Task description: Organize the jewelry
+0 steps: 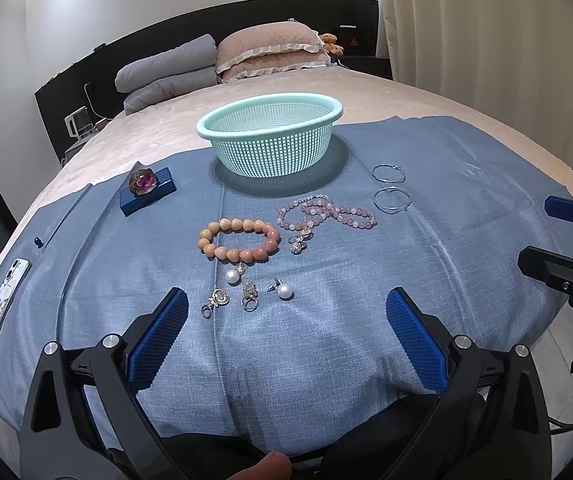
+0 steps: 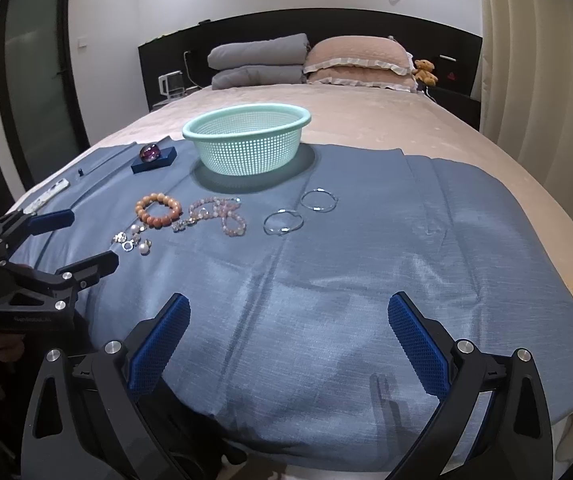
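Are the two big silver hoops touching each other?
Apart. In the left wrist view, a strip of blue cloth shows plainly between the far hoop and the near hoop.

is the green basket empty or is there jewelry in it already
Empty as far as shown: the basket shows only bare mesh inside, and the bracelets lie on the cloth.

My left gripper [image 1: 286, 316] hangs wide apart over the blue cloth [image 1: 326, 340], the pearl earrings [image 1: 285, 291] just ahead of its pads, the peach bead bracelet [image 1: 240, 240] beyond them, and the mint basket [image 1: 269, 136] farther back, nothing held.
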